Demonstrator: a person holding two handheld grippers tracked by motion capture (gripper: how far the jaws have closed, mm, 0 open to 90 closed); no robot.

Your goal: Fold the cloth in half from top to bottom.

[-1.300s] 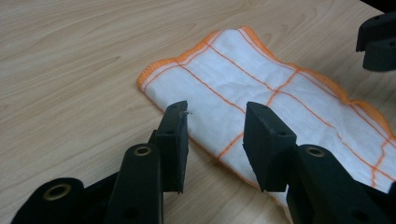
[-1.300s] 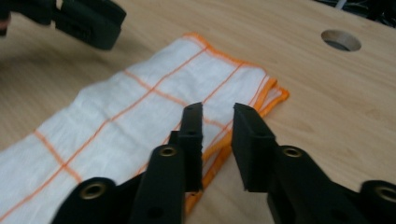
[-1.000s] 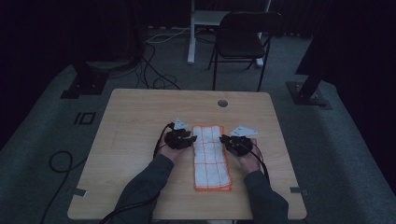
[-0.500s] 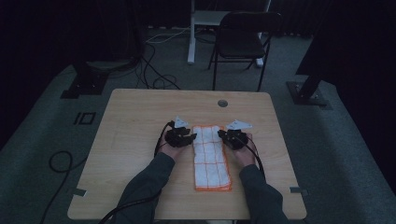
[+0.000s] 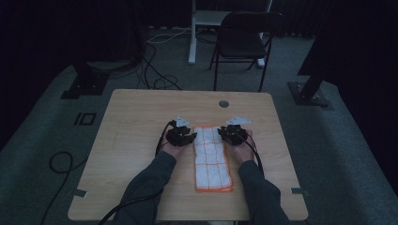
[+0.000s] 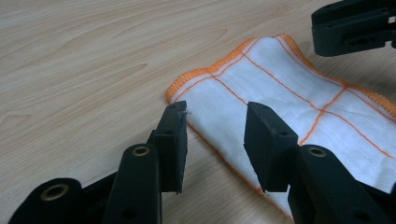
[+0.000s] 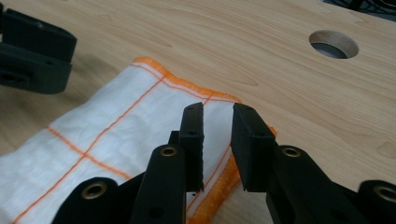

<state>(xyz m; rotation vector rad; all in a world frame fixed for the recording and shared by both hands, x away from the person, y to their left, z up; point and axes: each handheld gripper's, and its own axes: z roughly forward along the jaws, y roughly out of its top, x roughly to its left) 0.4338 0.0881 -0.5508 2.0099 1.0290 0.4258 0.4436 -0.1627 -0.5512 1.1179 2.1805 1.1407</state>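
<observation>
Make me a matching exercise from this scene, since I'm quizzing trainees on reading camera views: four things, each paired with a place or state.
Things:
1. cloth
2. left gripper
3. right gripper
4. table hole

Places or states:
A. jaws wide, straddling the cloth's left edge
B. folded in a long strip, lying flat between the hands
C. beyond the cloth, near the table's far edge
D. jaws just opening, a narrow gap over the orange hem at the far right corner

Pairs: 1-B, 2-A, 3-D, 4-C
</observation>
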